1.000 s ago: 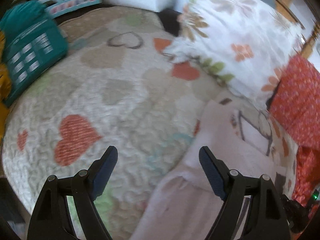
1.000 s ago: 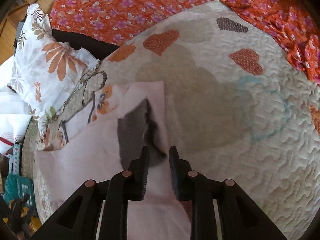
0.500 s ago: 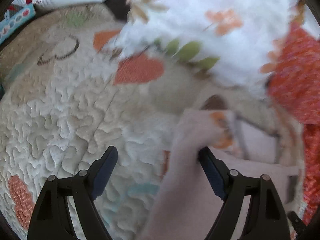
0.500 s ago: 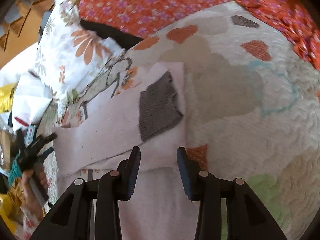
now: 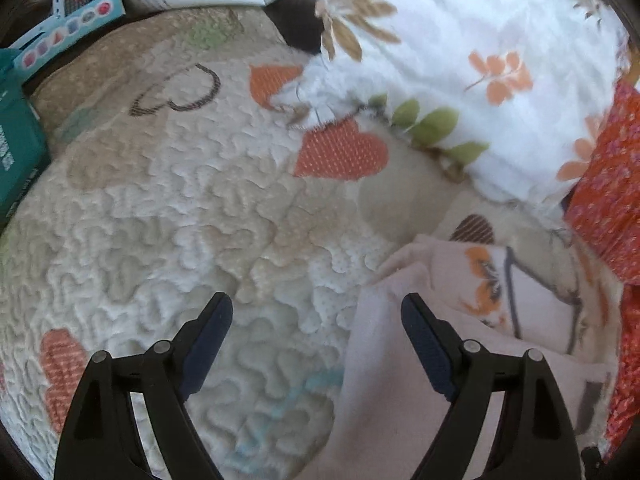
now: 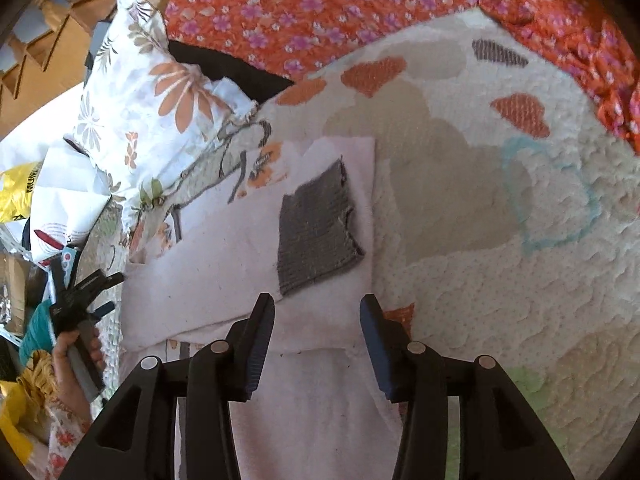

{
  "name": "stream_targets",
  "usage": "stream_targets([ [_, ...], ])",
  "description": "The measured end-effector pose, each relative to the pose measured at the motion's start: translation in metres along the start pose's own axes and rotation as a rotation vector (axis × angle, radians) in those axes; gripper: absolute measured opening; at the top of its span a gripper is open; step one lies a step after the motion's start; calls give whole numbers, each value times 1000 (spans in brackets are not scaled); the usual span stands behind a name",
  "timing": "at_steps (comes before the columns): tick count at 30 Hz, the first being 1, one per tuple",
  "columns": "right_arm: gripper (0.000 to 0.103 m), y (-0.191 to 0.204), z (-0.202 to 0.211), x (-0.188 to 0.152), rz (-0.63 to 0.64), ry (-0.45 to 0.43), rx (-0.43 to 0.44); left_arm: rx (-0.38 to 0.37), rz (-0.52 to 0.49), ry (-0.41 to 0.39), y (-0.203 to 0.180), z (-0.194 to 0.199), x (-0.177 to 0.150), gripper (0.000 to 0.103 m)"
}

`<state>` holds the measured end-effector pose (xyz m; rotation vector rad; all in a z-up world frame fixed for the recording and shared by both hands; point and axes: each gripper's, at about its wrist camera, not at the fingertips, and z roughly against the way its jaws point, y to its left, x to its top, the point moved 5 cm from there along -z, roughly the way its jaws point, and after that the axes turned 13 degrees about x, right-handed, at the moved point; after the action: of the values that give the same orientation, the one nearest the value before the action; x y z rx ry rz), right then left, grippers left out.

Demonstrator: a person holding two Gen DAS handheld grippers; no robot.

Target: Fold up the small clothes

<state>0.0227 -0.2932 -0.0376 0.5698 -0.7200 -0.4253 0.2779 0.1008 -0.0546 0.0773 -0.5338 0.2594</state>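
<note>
Quilted bedspread (image 6: pixel 500 208), cream with orange, grey and blue-outlined hearts, fills both views. Orange floral fabric (image 6: pixel 320 8) bunched along its far edge. White pillow (image 5: pixel 480 60) with orange flowers and green leaves lies on the quilt just beyond the garment.

Pale pink garment (image 6: pixel 224 264) lies on the quilt, folded over itself, printed section toward the pillow. Grey knit cuff (image 6: pixel 316 232) rests flat on top of the pink fabric.

Right gripper (image 6: pixel 316 340) low over the garment's near part; jaws opening, moderate gap, pink cloth seen beneath them, pads not pressing it.

Left gripper (image 5: pixel 316 340) over the garment's left edge; jaws wide and opening, bare quilt and the cloth's edge between them, right pad seen against the fabric, nothing gripped. Hand (image 6: pixel 76 360) holding it shows at the right-wrist view's left rim.

Teal box (image 5: pixel 16 152) at the quilt's edge.
</note>
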Motion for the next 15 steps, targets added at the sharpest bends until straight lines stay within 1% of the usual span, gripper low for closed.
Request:
stream_targets([
  [2, 49, 5, 4, 2, 30, -26, -11, -7, -11, -4, 3, 8, -10, 85],
  [5, 49, 13, 3, 1, 79, -37, -29, -6, -63, 5, 5, 17, -29, 85],
  [8, 49, 15, -10, -3, 113, -10, -65, 18, -147, 15, 7, 21, -54, 85],
  [9, 49, 12, -15, -6, 107, 6, -79, 28, -166, 14, 9, 20, -59, 85],
  [12, 49, -8, -28, -16, 21, 66, -124, 43, -213, 34, 15, 21, -80, 85],
  [14, 49, -13, -21, -23, -28, 65, -110, 22, -219, 68, 20, 20, -94, 85],
  [15, 52, -13, -15, -26, -39, 62, -94, 12, -218, 81, 23, 21, -99, 85],
])
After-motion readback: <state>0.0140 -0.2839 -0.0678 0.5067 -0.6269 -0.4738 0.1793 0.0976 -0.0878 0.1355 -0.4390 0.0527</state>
